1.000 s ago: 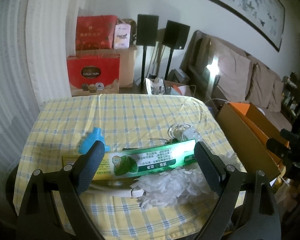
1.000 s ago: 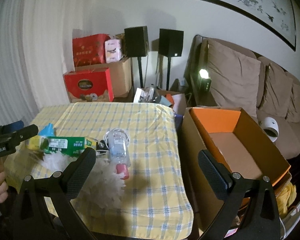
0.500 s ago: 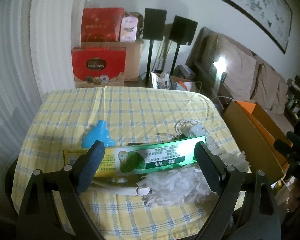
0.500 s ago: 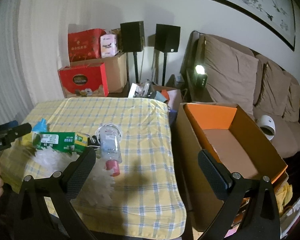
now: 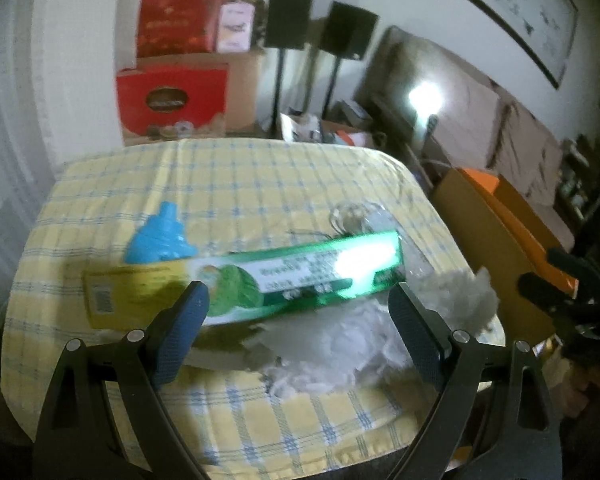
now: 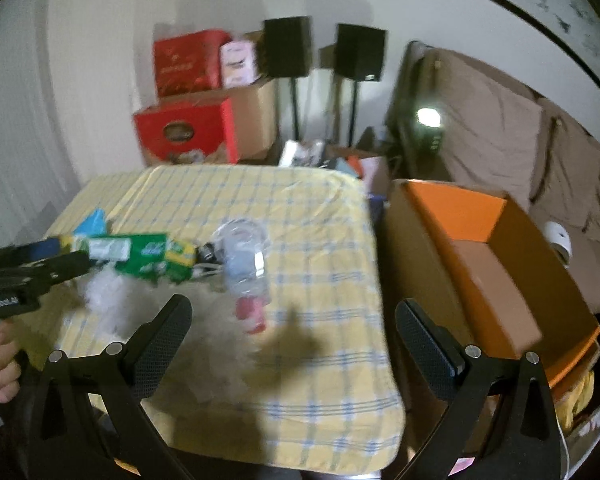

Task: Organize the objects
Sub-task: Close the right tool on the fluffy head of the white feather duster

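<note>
Nothing sorted: open brown cardboard box (image 6: 500, 280), frame right, holds nothing; long green carton (image 5: 260, 284) and clear plastic bottle (image 6: 246, 260) remain on yellow checked tablecloth (image 6: 300, 208). Left gripper (image 5: 300, 320) and right gripper (image 6: 292, 332) both spread, grasping nothing.

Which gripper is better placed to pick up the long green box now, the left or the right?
Probably left. The left gripper is open, with the green box lying just ahead across its gap. The right gripper is also open, but nearer the plastic bottle and the cardboard box.
</note>
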Demonstrator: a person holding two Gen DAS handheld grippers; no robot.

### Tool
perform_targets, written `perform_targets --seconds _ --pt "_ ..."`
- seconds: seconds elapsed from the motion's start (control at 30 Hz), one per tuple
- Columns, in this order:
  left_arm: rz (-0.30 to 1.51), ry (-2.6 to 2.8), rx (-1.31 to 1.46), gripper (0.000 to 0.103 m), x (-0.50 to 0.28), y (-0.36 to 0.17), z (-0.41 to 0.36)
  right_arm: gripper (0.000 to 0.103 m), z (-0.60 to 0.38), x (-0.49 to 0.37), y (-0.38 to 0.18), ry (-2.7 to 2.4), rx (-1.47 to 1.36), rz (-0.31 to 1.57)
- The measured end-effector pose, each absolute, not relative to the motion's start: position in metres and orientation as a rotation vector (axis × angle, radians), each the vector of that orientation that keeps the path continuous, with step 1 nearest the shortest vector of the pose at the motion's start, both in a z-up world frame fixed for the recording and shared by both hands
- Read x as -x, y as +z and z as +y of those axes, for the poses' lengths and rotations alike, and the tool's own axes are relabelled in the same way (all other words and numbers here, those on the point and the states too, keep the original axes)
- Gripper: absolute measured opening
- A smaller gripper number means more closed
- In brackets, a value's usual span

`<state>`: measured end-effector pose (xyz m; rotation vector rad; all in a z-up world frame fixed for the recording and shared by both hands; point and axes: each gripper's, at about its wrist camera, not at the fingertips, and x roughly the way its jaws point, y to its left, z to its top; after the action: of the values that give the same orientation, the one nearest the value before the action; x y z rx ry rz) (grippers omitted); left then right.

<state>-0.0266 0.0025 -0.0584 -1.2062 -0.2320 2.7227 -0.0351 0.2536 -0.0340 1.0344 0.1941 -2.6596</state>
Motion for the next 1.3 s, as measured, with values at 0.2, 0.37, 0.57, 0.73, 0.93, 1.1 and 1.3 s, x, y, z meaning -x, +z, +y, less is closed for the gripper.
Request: perform_targets --seconds 0.2,0.37,0.57,0.73,0.93,1.1,1.3 --pt "-0.123 2.614 1.284 0.090 0.028 -0.082 0.026 0.103 0.230 0.042 -0.067 -2.536 -1.077 0.205" --pt "-0.147 2.589 1.320 0.090 0.030 -0.090 0.027 0.103 0.213 0.037 -0.079 -2.505 -1.067 0.299" --pt "-0.240 2.494 1.349 0.090 0.033 -0.094 0.023 0.103 0.204 0.037 -0.089 -2.538 -1.037 0.339" --pt "-0.222 2.503 1.340 0.090 0.034 -0.091 0.026 0.103 0.195 0.036 -0.092 -2.538 -1.011 0.349" --pt "-0.231 2.531 1.327 0.090 0.047 -0.088 0.030 0.103 0.181 0.039 -0.090 -2.546 -0.971 0.370" --pt "-0.243 2.530 1.355 0.090 0.054 -0.092 0.030 0.103 0.180 0.038 -0.094 -2.535 -0.978 0.363" --pt "-0.209 2.533 1.363 0.090 0.062 -0.092 0.034 0.103 0.189 0.043 -0.104 -2.533 -1.063 0.284"
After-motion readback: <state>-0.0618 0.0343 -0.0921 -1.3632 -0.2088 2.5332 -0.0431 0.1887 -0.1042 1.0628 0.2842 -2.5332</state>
